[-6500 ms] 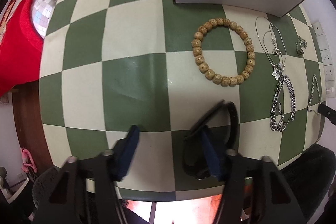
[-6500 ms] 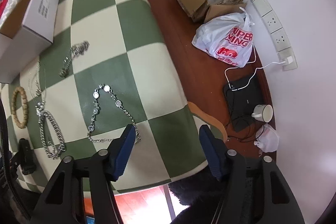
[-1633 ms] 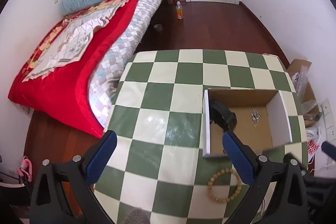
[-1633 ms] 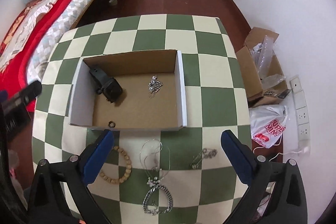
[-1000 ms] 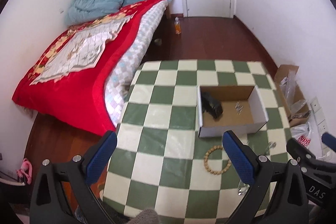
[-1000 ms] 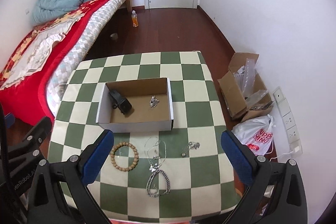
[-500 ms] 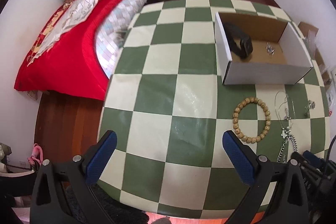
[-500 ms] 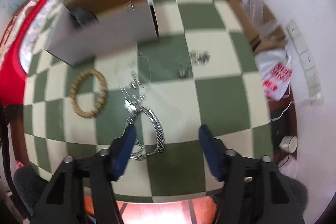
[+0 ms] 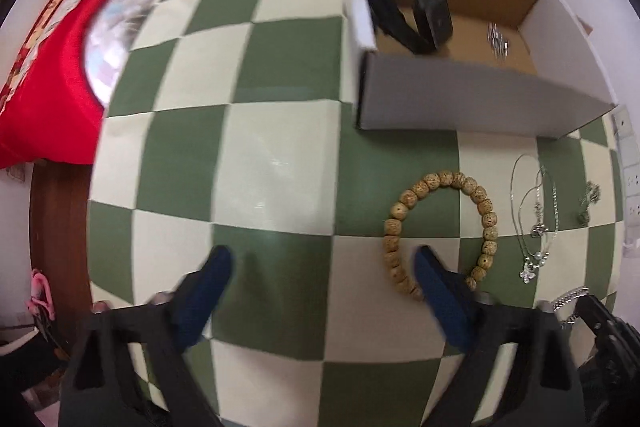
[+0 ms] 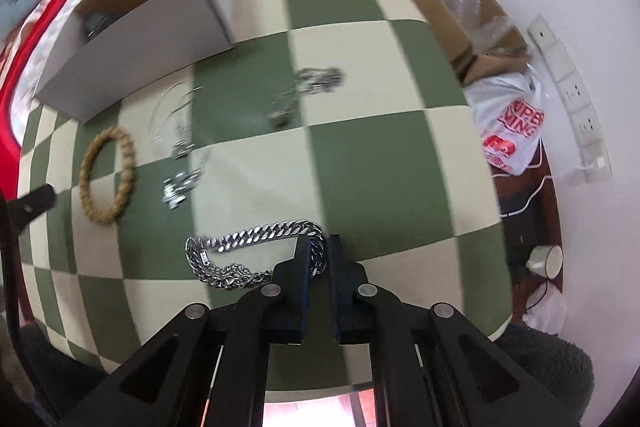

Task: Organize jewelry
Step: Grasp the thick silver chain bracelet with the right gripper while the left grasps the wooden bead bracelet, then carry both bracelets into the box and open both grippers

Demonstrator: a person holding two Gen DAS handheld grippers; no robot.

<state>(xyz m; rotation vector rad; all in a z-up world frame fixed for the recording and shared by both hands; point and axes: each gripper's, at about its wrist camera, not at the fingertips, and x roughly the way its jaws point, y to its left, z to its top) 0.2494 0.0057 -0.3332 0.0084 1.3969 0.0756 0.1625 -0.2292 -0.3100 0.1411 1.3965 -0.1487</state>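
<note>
My right gripper (image 10: 318,251) is shut on the thick silver chain (image 10: 256,233), whose loops lie on the checkered tablecloth. My left gripper (image 9: 322,273) is open and low over the cloth, its right finger inside the wooden bead bracelet (image 9: 404,203), which also shows in the right wrist view (image 10: 106,173). A thin silver necklace (image 9: 534,227) lies right of the beads. A small dark pendant chain (image 10: 310,85) lies farther right. The open cardboard box (image 9: 480,99) holds a black band (image 9: 420,15) and a small silver piece (image 9: 496,41).
The table edge drops off near both grippers. A red bed (image 9: 48,67) stands on the left. On the floor to the right are a cardboard box (image 10: 460,7), a white plastic bag (image 10: 510,119), a cup (image 10: 546,259) and wall sockets (image 10: 568,95).
Both grippers have dropped toward the table. The right gripper has closed on the thick silver chain. The left gripper has narrowed and moved down beside the bead bracelet.
</note>
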